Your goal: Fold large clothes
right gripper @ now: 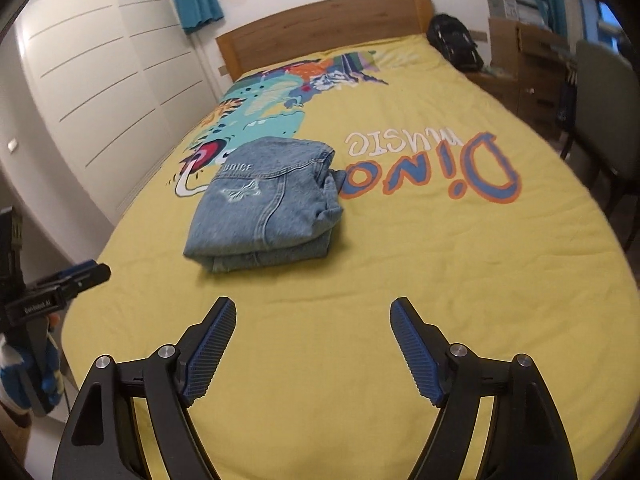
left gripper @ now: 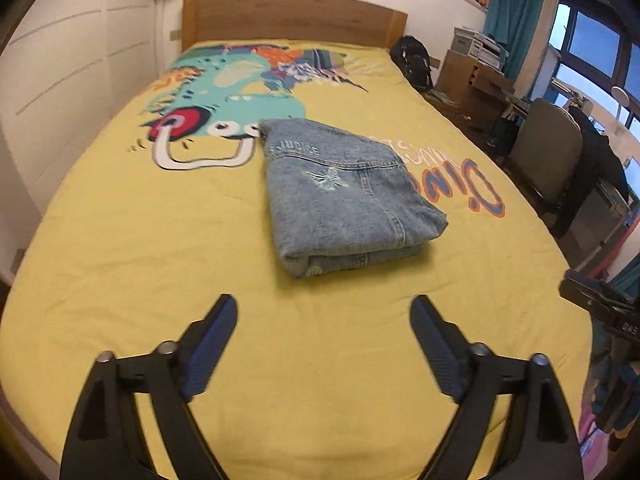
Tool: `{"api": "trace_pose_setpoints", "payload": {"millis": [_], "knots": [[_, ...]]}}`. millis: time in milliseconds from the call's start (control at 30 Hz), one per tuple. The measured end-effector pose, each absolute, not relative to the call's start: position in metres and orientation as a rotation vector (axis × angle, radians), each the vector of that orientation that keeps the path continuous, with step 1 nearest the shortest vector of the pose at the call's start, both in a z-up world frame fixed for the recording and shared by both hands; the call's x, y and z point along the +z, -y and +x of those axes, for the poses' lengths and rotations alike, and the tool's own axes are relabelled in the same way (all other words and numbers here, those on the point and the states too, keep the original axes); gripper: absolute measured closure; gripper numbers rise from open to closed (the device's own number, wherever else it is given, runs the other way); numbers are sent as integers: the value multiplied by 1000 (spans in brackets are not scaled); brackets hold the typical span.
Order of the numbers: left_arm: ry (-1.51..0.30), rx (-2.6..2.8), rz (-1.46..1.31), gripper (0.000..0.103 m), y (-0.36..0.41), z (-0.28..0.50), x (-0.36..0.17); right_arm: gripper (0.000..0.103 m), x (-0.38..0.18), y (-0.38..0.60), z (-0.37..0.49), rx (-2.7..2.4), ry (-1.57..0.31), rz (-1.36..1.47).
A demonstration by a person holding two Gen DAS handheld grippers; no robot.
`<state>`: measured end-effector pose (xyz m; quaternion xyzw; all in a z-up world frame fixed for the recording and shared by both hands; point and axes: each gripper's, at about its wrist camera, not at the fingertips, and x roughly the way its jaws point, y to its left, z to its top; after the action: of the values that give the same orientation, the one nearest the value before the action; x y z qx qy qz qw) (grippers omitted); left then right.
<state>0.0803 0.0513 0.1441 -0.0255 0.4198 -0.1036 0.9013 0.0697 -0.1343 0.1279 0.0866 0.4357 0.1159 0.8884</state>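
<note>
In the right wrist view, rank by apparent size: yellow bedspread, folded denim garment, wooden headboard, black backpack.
1. yellow bedspread, by far the largest.
2. folded denim garment and wooden headboard look similar; the headboard is farther away, so I won't rank them.
3. black backpack, smallest, though also distant.

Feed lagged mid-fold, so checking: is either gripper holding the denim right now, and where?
Nothing is held. The left gripper and right gripper are both open over the yellow printed bedspread, short of the folded blue denim garment.

Folded denim jacket (left gripper: 348, 196) lies on the yellow bedspread (left gripper: 160, 248), beyond the left tongs' (left gripper: 324, 312) spread fingers.
</note>
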Motion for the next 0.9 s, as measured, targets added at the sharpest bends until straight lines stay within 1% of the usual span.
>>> {"api": "trace_pose_setpoints", "payload": {"millis": [100,233,300,367,400,633,900], "knots": [[-856,-183,-49,9,-56,64,144,20,132,123,51,241,-890,134],[-822,-136,-36,9,-62,42,142,15,133,109,29,238,-870,89],[-816,-123,-44,9,-67,34,139,11,132,103,20,233,-859,62],[-807,-115,-52,9,-71,26,138,3,132,99,13,225,-847,44],[-804,-107,-50,9,-73,21,138,1,133,97,8,220,-836,35],[-761,-17,-24,9,-78,-5,137,1,134,96,-9,180,-794,11],[-743,28,7,9,-75,-24,120,1,136,102,-24,93,-745,7]]}}
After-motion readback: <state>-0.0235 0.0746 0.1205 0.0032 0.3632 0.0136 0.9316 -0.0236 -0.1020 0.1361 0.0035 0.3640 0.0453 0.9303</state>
